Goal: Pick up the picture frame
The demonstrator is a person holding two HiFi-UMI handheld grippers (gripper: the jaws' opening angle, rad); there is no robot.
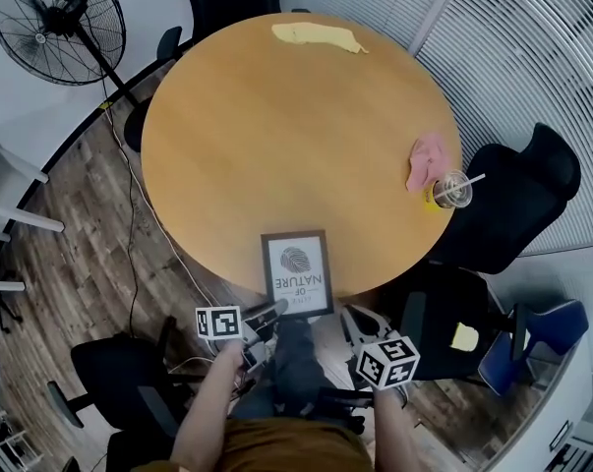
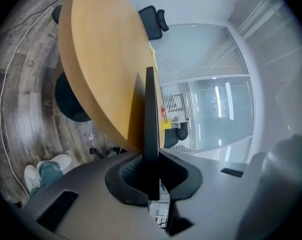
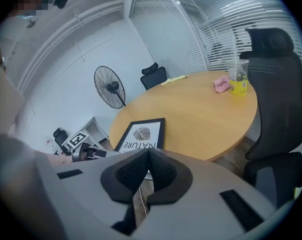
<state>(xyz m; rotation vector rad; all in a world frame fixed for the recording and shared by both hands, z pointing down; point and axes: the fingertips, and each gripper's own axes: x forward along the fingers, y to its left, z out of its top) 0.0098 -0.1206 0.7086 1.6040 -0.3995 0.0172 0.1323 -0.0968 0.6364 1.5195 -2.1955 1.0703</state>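
Observation:
The picture frame [image 1: 296,273], black-edged with a white leaf print, lies at the near rim of the round wooden table [image 1: 276,126] and overhangs it slightly. My left gripper [image 1: 269,312] is at the frame's near left corner. In the left gripper view the frame [image 2: 150,119] stands edge-on between the pads, and the left gripper [image 2: 152,171] is shut on it. My right gripper [image 1: 353,319] hangs just off the table's rim, to the right of the frame. Its jaws [image 3: 147,156] are shut with nothing between them, and the frame [image 3: 140,134] lies ahead of it.
A clear cup with a straw [image 1: 452,189] and a pink cloth [image 1: 426,160] sit at the table's right rim, a yellow cloth [image 1: 318,36] at the far rim. Black office chairs [image 1: 503,205] stand to the right and another [image 1: 119,372] at lower left. A floor fan [image 1: 60,13] stands far left.

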